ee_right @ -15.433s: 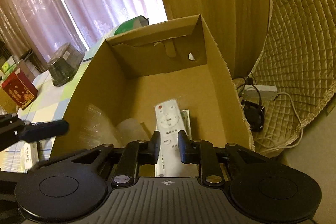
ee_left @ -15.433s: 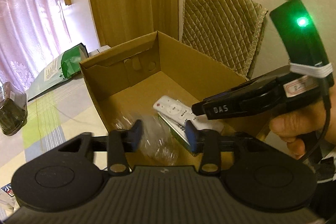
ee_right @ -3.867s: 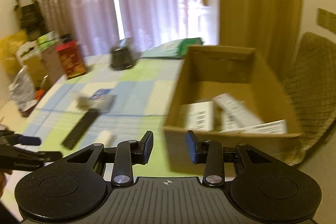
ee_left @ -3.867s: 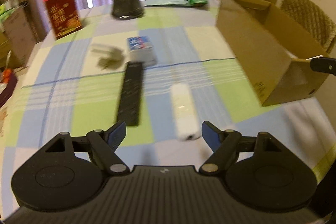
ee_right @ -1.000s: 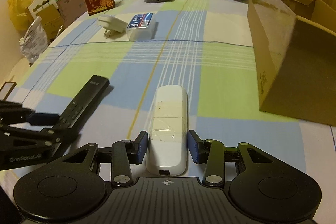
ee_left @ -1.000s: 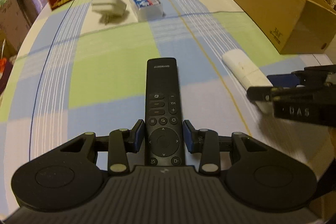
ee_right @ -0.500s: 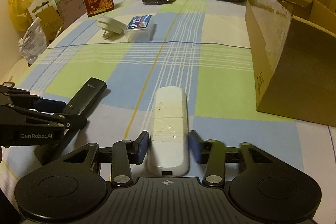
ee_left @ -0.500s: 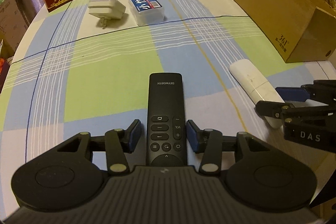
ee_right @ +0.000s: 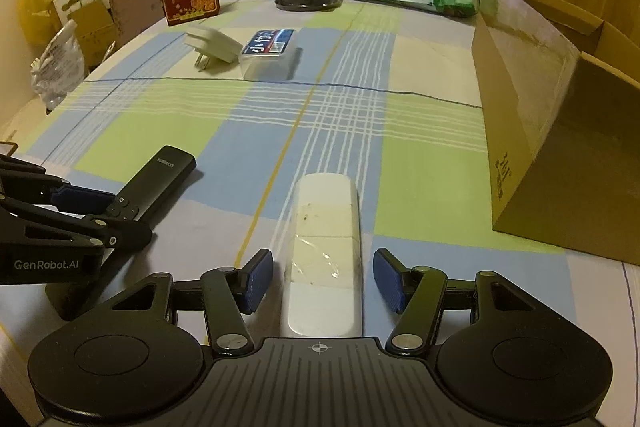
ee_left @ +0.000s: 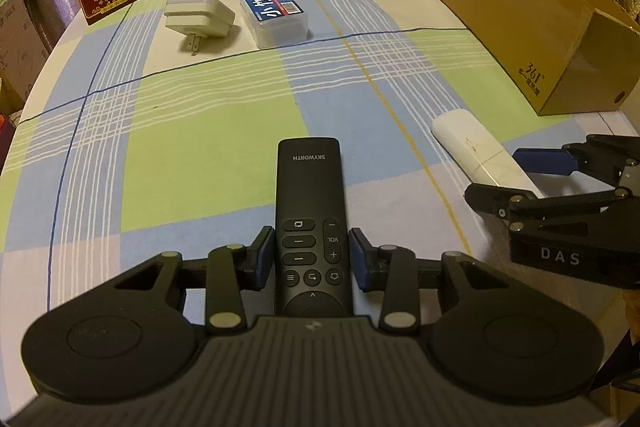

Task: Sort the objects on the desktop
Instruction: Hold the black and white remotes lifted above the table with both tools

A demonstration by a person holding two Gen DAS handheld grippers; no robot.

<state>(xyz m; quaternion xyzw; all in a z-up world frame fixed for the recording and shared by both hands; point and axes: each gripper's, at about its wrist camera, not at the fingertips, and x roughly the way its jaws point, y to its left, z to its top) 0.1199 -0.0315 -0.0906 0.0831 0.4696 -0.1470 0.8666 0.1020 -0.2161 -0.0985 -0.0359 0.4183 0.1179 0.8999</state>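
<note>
A slim black plastic remote control is seen lying flat on the checked blue-and-green cloth of the worktop, its long axis running straight away from the left gripper, branded end far. The jaws are set narrowly either side of its button end, slightly apart from it. A smooth white oblong remote, taped across the middle, is likewise straddled lengthwise by the right gripper, whose jaws stand wider. An open brown cardboard box is placed to the right, with bare cloth between.
</note>
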